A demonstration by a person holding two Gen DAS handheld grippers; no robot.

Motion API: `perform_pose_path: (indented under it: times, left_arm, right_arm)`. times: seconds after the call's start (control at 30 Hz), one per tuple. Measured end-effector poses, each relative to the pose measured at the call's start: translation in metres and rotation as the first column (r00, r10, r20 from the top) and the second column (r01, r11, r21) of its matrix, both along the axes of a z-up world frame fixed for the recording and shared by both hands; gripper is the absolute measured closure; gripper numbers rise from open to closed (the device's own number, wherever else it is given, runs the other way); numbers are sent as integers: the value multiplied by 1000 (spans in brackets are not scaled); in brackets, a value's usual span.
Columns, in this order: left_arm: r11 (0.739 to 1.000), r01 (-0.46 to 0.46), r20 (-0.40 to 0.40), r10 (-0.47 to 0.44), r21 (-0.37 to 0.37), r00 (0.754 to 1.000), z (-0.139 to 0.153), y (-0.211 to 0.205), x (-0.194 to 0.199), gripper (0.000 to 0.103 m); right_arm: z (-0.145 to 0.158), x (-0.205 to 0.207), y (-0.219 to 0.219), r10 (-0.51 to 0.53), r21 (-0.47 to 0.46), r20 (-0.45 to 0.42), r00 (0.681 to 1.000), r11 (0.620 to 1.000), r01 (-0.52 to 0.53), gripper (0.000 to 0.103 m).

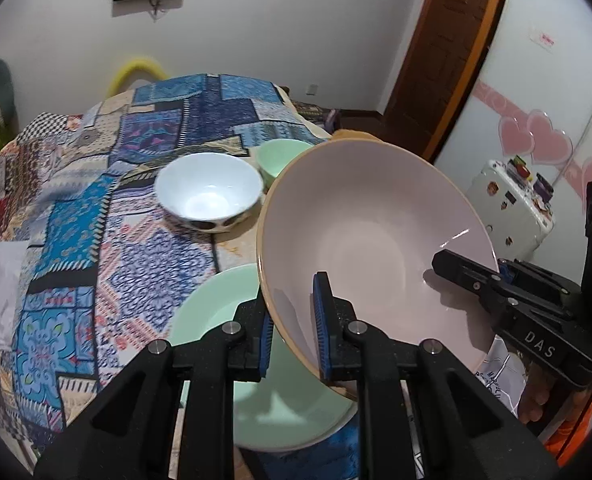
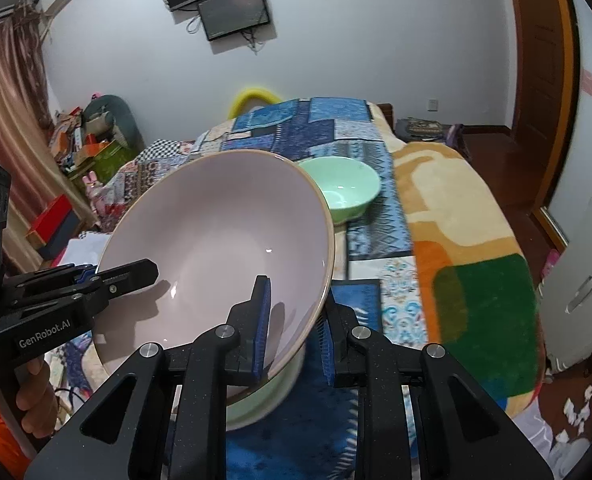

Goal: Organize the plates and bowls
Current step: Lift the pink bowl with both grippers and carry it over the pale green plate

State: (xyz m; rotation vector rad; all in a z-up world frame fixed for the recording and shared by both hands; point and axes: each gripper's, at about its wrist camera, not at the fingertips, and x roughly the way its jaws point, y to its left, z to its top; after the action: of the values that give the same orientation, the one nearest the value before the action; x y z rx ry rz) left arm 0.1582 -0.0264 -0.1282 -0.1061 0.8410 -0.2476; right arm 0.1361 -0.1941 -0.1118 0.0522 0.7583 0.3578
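Both grippers pinch the rim of the big pink bowl (image 1: 372,236), which hangs tilted in the air between them. The left gripper (image 1: 293,332) has its jaws drawn narrow on the rim at about 7 o'clock of the bowl as its own camera sees it. The right gripper (image 2: 293,332) bites the rim at about 5 o'clock in its view, one blue pad inside the bowl and one outside.

Below the pink bowl sits a mint-green plate (image 1: 215,312) on the patchwork cloth (image 1: 107,184). A white bowl (image 1: 207,192) stands at 11 o'clock and a small green bowl (image 2: 342,188) beyond it at 12.

The step in hand looks like carrying the pink bowl to a stacking spot (probably the green plate underneath). To do it well, move both hands together so neither pad slips along the glazed rim, level the bowl before lowering, and release only once its foot rests flat
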Motion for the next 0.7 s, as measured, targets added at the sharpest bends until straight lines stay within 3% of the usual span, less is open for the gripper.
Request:
perform_pose_path:
  times: [0.33,0.7]
  left_arm:
    - [996,-88,11,88,-6,996,2,54,-33,85]
    - [979,-204,-28,204,-10,979,-15,115,-63,85]
  right_arm:
    - [-8,-8,48,84,-3,-13,996,996,-84,83]
    - [-26,-15,107,190,-1,-52,980,982,-191,83]
